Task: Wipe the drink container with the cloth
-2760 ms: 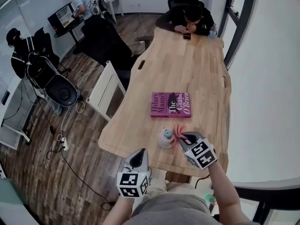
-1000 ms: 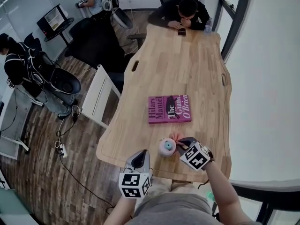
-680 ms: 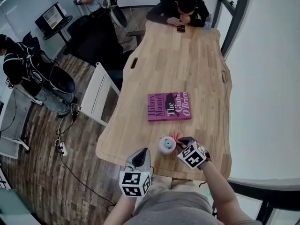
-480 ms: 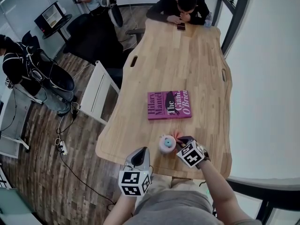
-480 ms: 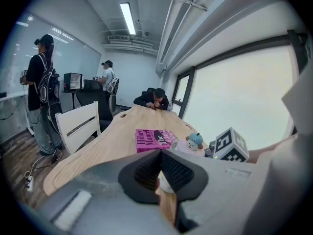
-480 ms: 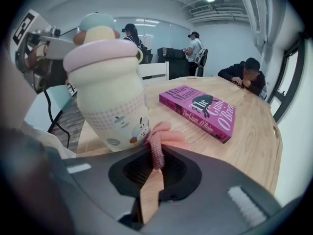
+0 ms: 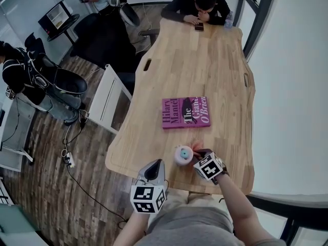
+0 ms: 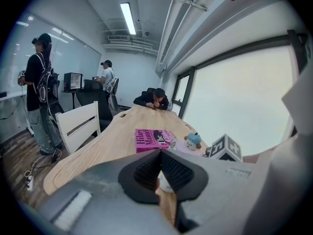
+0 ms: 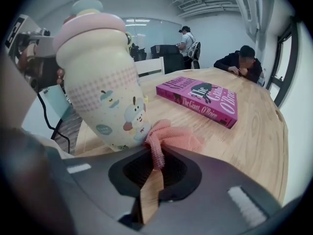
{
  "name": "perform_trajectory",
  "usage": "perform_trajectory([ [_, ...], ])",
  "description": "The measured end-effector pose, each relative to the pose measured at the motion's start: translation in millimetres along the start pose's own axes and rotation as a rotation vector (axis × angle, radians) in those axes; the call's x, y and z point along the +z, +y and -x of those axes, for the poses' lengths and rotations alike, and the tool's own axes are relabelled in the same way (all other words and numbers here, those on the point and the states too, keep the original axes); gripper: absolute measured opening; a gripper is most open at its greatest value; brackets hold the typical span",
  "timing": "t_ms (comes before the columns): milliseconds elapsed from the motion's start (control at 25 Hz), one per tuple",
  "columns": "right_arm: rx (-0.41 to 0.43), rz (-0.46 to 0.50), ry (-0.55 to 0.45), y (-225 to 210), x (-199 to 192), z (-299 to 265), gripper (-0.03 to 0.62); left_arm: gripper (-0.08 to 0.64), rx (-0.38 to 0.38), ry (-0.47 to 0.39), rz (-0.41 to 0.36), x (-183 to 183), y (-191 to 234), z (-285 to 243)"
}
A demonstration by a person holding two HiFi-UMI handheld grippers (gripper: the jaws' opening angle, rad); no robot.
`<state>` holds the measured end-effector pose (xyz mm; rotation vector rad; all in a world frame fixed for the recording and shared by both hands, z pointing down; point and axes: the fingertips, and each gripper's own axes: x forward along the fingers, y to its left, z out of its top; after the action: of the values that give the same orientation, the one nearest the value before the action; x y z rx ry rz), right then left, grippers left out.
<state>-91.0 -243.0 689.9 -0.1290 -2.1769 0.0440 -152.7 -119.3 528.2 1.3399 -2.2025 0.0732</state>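
Note:
The drink container (image 7: 182, 155) is a cream cup with cartoon prints, a pink lid and a small blue-capped figure on top. It stands upright near the table's front edge. In the right gripper view it fills the left side (image 9: 100, 87). My right gripper (image 7: 198, 154) is just right of it, shut on a pink cloth (image 9: 168, 135) that bunches against the cup's lower side. My left gripper (image 7: 152, 169) hangs at the front edge, left of the cup, shut with nothing in it. Its view shows the lid and figure (image 8: 191, 141) just past the jaws.
A magenta book (image 7: 185, 112) lies flat in the middle of the long wooden table (image 7: 205, 60). A person sits at the table's far end (image 7: 197, 4). A white chair (image 7: 110, 99) stands beside the left edge, with more people and office chairs farther left.
My right gripper has shifted slightly nearer along the cup's right side, with the cloth in it. The left gripper has hardly moved. The head view has drifted a little.

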Motion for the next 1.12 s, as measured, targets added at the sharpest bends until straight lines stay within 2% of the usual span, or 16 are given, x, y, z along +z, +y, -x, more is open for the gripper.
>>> perform_trajectory([
  [320,-0.012,-0.036,-0.017,-3,-2,-3,0.023,0.003,0.006,-0.011,-0.002,0,0,7],
  [520,-0.063,-0.029,-0.066,-7,1,9,0.023,0.003,0.008,-0.023,-0.003,0,-1,14],
  [880,-0.143,-0.093,-0.194,-14,10,71,0.023,0.003,0.017,-0.045,-0.005,-3,1,25],
  [1120,-0.160,-0.086,-0.287,6,19,114,0.023,0.003,0.015,-0.060,-0.002,-5,-7,37],
])
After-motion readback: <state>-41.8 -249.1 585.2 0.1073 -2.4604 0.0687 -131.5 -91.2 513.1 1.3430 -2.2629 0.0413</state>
